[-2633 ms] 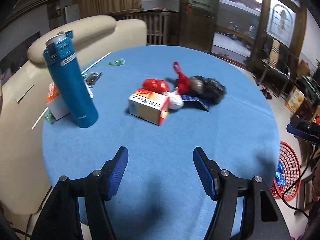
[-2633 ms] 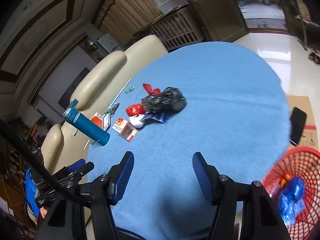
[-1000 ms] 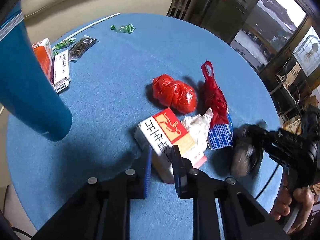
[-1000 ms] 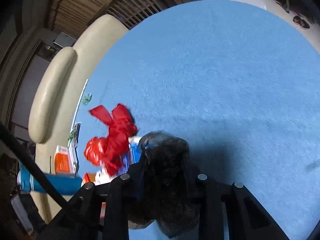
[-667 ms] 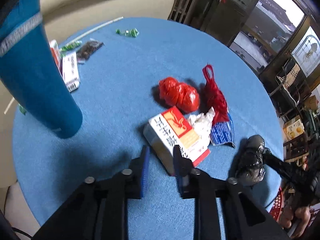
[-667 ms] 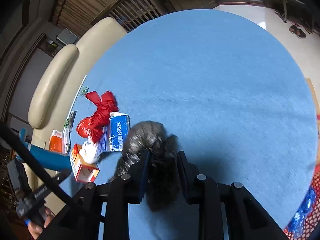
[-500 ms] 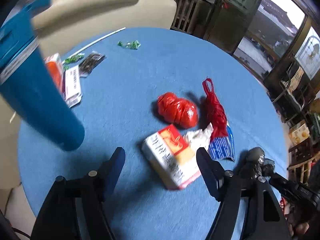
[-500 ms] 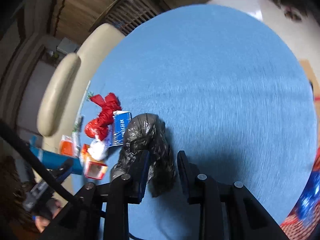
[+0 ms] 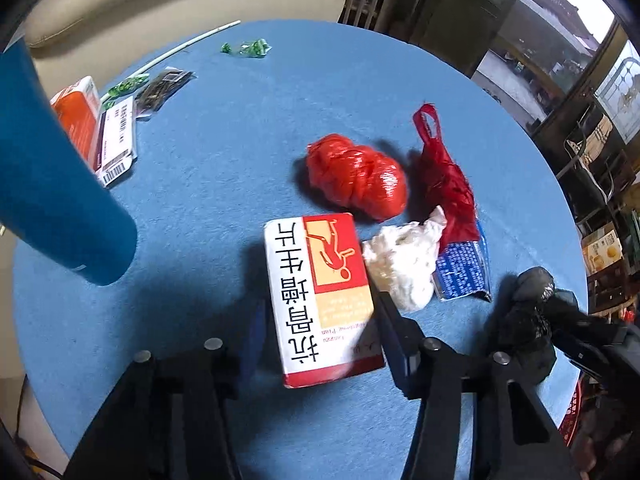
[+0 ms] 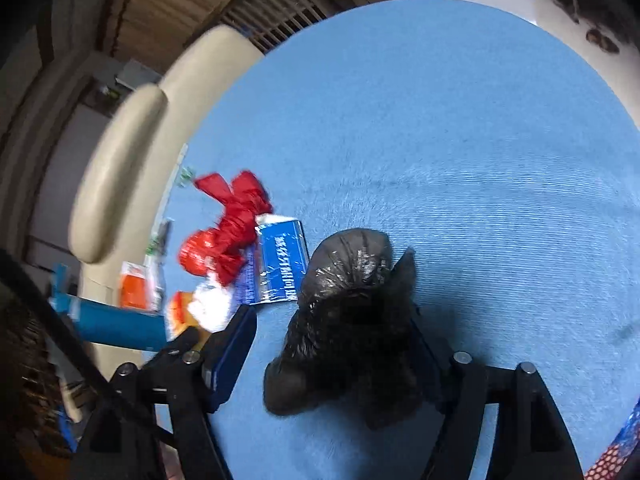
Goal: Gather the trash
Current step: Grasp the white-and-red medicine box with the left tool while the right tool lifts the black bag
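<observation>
The left gripper (image 9: 320, 320) has its jaws spread on either side of a red and white box (image 9: 320, 296) lying flat on the blue table (image 9: 224, 168), not yet pinching it. Just right of the box lie a white wad (image 9: 404, 264), a blue wrapper (image 9: 460, 268) and two red bags (image 9: 356, 176). A blue bottle (image 9: 52, 184) stands at the near left. The right gripper (image 10: 332, 352) has its jaws spread around a black bag (image 10: 344, 320), which touches the right finger (image 10: 424, 356) but sits apart from the left one.
</observation>
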